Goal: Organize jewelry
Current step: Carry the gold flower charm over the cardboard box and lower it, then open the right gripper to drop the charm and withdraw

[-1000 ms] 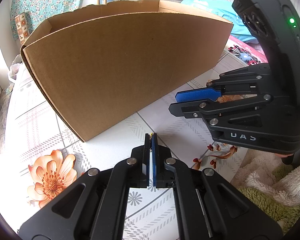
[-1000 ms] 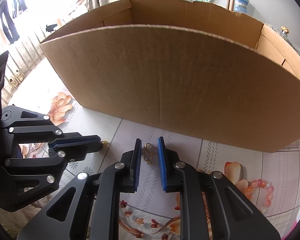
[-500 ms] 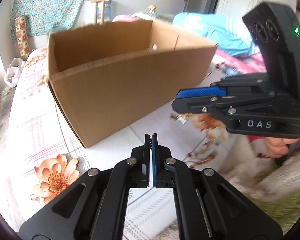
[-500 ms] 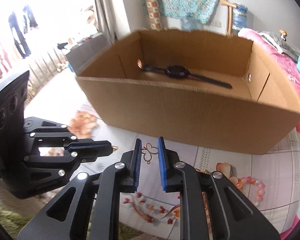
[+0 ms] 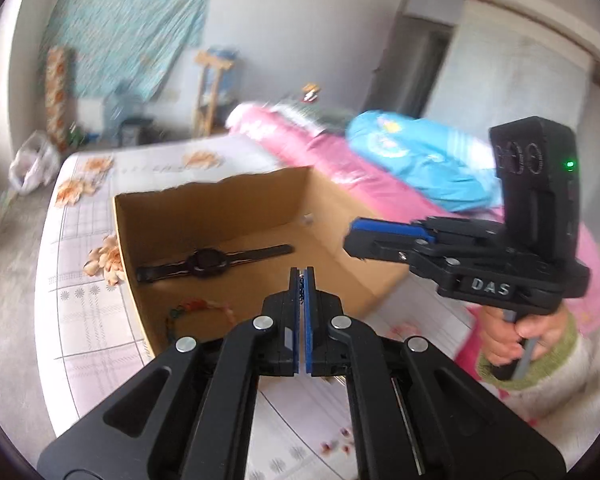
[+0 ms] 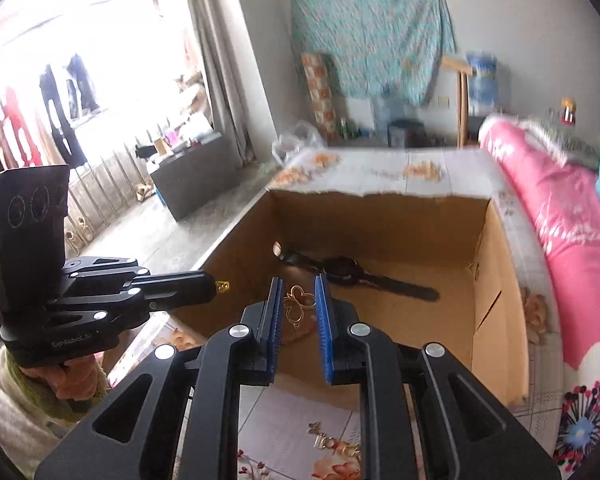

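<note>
Cardboard box [image 6: 496, 280] sits open on the bed, a black watch [image 6: 340, 268] lying inside. Raised over its near edge, the right gripper [image 6: 298, 312] clasps a gold filigree pendant [image 6: 298, 304]; the left gripper [image 5: 301, 300] pinches a thin chain [image 5: 300, 288]. Carrying step, apparently; next, lower both into the box and release.

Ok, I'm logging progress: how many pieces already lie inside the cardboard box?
2: a black wristwatch lies across the cardboard box floor, and a beaded bracelet lies by its near wall. Others may be hidden.
</note>
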Action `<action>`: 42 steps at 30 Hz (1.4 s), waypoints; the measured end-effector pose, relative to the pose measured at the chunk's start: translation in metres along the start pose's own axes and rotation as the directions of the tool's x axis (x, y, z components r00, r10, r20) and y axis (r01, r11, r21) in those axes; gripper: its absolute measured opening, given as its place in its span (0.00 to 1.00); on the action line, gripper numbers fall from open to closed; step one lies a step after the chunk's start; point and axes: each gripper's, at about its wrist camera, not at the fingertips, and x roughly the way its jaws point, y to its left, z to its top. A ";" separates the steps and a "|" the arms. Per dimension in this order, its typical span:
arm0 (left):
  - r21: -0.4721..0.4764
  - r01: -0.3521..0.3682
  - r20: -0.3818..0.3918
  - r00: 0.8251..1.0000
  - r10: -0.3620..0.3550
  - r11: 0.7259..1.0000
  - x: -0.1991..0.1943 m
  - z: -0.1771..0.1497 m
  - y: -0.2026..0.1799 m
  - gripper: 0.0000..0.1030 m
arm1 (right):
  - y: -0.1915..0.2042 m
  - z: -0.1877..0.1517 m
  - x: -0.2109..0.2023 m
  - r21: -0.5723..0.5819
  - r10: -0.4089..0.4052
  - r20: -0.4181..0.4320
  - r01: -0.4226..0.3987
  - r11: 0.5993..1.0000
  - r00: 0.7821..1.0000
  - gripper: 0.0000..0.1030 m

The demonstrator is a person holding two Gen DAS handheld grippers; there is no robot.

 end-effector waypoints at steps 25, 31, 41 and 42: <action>-0.191 -0.066 -0.135 0.990 0.040 0.979 0.072 0.029 0.038 0.15 | -0.081 0.036 0.057 0.240 0.014 -0.163 0.026 0.970 0.987 0.17; -0.176 -0.080 -0.105 0.993 0.062 0.981 0.053 0.026 0.036 0.23 | -0.087 0.038 0.022 0.266 0.002 -0.077 0.019 0.964 0.997 0.17; 0.000 -0.011 0.001 1.000 0.011 1.000 -0.015 -0.007 0.003 0.53 | -0.054 -0.012 -0.042 0.210 0.089 0.035 -0.095 0.973 0.995 0.17; 0.026 -0.008 0.006 1.000 0.008 1.000 -0.022 -0.013 -0.002 0.55 | -0.050 -0.022 -0.049 0.201 0.089 0.040 -0.095 0.975 0.995 0.17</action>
